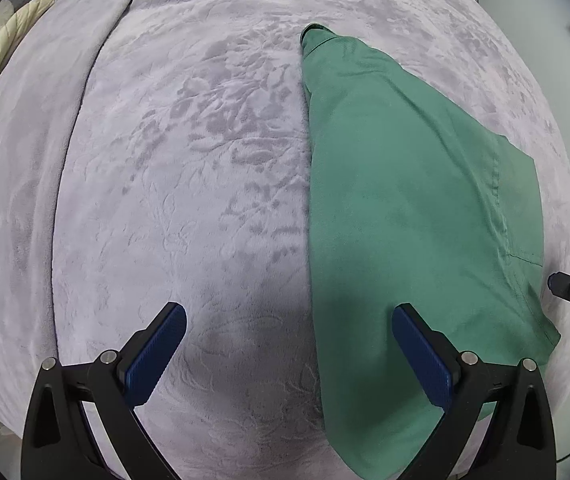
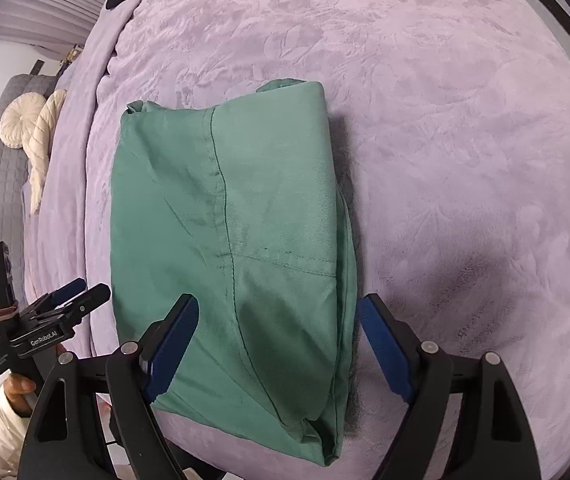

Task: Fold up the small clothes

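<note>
Nearest us, our right tool (image 2: 277, 344) and left tool (image 1: 289, 354) both hang released above the green garment (image 2: 229, 216), gripping nothing. It lies folded on the lilac bed cover (image 2: 465, 140) (flat, likely so the fold settles).

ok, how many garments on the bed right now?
1: a folded green garment on the lilac blanket, lying under the open right tongs. Anything tucked beneath wouldn't show.
</note>
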`<state>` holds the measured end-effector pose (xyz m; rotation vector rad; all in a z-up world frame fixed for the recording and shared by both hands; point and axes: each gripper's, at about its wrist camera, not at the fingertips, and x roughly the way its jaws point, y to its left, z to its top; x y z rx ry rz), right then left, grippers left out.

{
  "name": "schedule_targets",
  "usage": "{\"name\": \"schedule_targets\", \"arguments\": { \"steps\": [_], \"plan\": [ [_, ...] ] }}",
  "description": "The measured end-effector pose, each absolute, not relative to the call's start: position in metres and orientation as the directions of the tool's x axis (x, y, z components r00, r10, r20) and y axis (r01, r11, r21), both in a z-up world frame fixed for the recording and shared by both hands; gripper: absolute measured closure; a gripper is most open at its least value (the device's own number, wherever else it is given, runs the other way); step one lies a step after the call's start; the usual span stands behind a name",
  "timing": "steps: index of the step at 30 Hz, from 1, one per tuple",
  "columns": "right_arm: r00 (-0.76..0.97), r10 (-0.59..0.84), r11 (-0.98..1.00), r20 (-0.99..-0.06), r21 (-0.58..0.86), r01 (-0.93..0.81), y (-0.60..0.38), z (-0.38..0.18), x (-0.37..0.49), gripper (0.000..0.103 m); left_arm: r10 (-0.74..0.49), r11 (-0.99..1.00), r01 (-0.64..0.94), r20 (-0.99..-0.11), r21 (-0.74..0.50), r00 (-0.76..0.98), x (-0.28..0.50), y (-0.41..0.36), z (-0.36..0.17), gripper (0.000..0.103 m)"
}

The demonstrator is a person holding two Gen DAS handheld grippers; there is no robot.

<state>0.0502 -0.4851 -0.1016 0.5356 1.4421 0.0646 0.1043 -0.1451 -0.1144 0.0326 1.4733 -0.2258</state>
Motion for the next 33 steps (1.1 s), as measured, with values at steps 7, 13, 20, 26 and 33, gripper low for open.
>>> {"name": "schedule_targets", "arguments": {
  "steps": [7, 13, 20, 26, 33],
  "plan": [
    [0.097, 0.424, 0.851, -0.901, 0.432, 0.299, -0.507, -0.129, 0.052, 0.018, -0.210, 0.972, 0.114, -0.977, -0.204, 0.042, 0.121, -0.136, -0.133, 0.000],
    [0.087, 0.554, 0.770, -0.828, 0.550, 0.325, -0.522, -0.160, 0.052, 0.017, -0.334, 0.939, 0.089, -0.942, -0.332, 0.010, 0.137, -0.141, -0.155, 0.000],
    [0.105, 0.656, 0.700, -0.747, 0.655, 0.286, -0.522, -0.178, 0.069, 0.015, -0.386, 0.908, 0.158, -0.921, -0.389, -0.048, 0.144, -0.180, -0.174, 0.000],
    [0.096, 0.738, 0.638, -0.668, 0.737, 0.226, -0.503, -0.184, 0.085, 0.015, -0.359, 0.910, 0.205, -0.932, -0.361, -0.048, 0.143, -0.213, -0.181, 0.000],
    [0.117, 0.773, 0.590, -0.623, 0.775, 0.225, -0.486, -0.193, 0.096, 0.015, -0.335, 0.919, 0.207, -0.941, -0.335, -0.035, 0.141, -0.220, -0.180, 0.000]
  ]
}}
